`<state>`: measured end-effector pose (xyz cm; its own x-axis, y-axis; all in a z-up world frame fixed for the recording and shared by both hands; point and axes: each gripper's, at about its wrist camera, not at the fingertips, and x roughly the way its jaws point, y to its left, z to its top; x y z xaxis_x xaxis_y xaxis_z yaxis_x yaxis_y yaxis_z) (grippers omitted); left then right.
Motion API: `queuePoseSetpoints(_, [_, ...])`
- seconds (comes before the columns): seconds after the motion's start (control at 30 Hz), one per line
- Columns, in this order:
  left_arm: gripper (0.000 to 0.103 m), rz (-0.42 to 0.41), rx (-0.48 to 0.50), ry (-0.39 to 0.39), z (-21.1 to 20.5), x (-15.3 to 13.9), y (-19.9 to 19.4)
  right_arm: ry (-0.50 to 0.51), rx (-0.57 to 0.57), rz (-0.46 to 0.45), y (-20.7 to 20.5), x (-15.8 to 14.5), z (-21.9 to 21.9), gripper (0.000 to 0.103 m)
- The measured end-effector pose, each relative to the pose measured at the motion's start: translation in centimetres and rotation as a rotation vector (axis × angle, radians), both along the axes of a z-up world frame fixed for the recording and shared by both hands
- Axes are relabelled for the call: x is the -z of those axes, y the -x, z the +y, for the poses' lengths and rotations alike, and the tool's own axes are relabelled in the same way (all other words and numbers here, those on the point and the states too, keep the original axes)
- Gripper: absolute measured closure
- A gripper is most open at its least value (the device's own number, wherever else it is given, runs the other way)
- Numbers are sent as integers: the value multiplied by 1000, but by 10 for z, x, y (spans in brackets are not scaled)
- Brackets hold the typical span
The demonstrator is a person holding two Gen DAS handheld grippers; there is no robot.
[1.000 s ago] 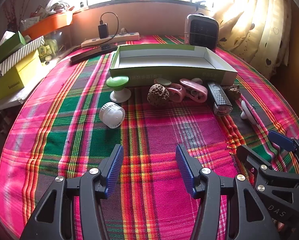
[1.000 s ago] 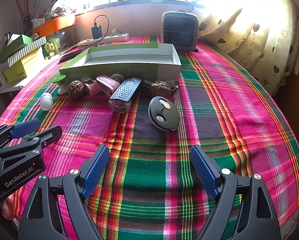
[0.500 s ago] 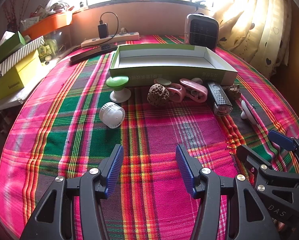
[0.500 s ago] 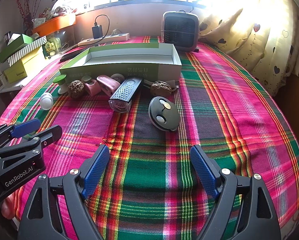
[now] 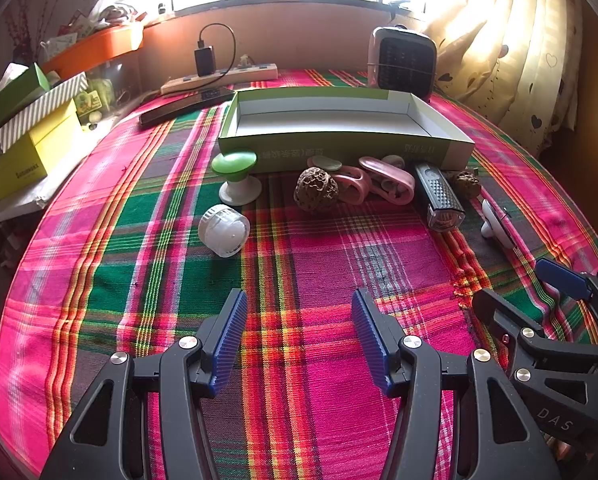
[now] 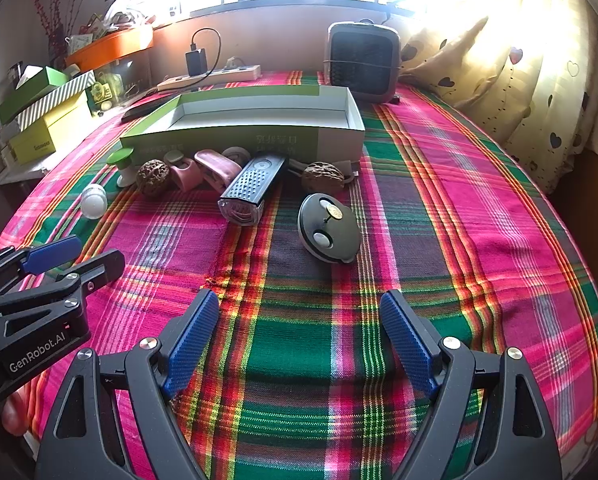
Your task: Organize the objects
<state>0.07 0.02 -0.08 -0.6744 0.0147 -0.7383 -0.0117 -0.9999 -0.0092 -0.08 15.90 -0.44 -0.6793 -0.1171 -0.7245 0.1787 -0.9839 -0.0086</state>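
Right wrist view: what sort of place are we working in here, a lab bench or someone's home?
Most likely a home. The table wears a plaid cloth under a bright window, with heart-print curtains at the right, a small heater at the back, and a power strip with a charger plugged in.

Plaid-clothed table bears green box, 2 walnuts, heater.

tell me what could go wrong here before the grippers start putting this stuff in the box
The pink clips, walnut and black flashlight lie crowded against the green box, so open fingers reaching for one may knock its neighbours. The white round cap lies on its side and could roll away if nudged. The domed black gadget looks smooth and could slip from the right gripper.
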Motion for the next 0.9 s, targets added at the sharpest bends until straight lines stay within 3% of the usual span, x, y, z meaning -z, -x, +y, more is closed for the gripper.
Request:
queuePoseSetpoints(0.5, [50, -36, 54, -2, -13, -2, 6, -23, -21, -43, 16, -3, 15, 20])
queuePoseSetpoints(0.9, [50, -37, -16, -102, -52, -4, 22, -63, -70, -65, 42, -5, 21, 20])
